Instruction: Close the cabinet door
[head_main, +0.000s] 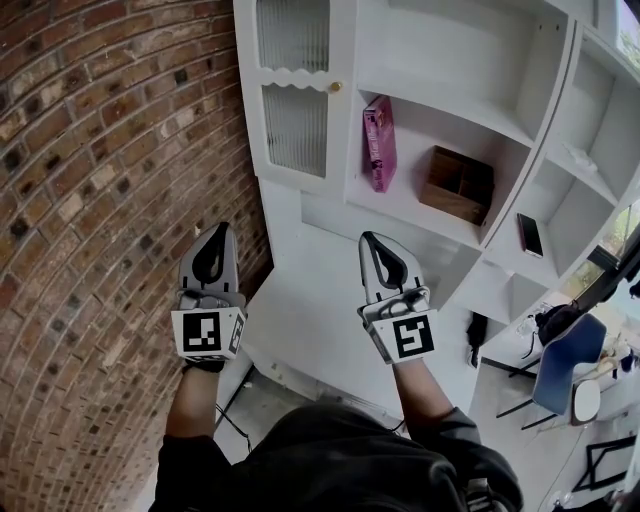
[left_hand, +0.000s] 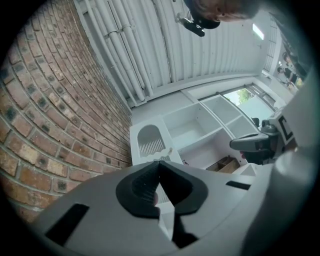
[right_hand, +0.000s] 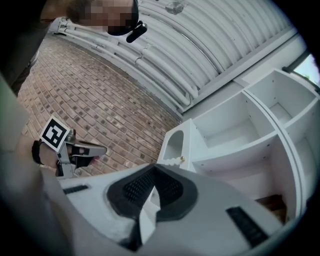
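Standing beside cabinet door (head_main: 297, 130), pink box (head_main: 378, 143) bears illegible print.

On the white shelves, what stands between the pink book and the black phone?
A brown wooden box, seen in the head view, between the pink book and the phone.

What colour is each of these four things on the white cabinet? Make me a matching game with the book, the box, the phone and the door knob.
Things:
1. upright book
2. divided box
3. phone
4. door knob

Colours:
A. gold
B. black
C. pink
D. brown

Pairs: 1-C, 2-D, 3-B, 4-A.
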